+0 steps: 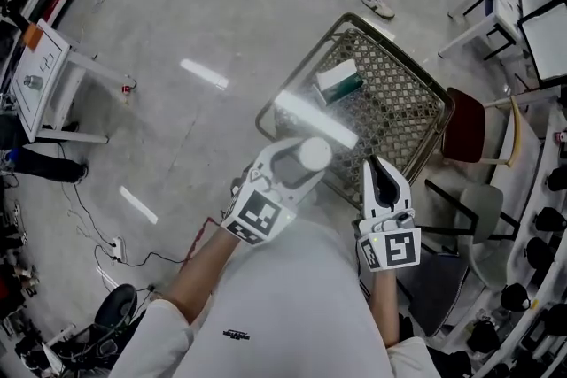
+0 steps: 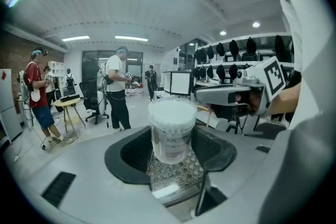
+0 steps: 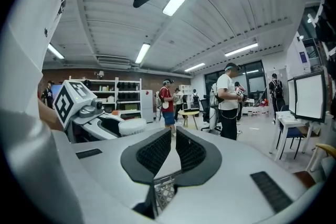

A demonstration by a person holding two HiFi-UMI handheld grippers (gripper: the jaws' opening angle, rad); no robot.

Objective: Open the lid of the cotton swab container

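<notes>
Over the wire basket [image 1: 403, 115], the L gripper [image 2: 170, 153] is holding the cotton swab container [image 2: 171, 131] up by its sides. The R gripper [image 3: 172, 144] is hanging beside it, shut tight w/ nothing inside. Next it's prob. needing to open & grab the lid [image 2: 171, 107], which looks still on.

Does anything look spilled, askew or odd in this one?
Nothing stands out. The cotton swab container stands upright in the left claw, with no swabs spilled; the right claw is shut and empty.
</notes>
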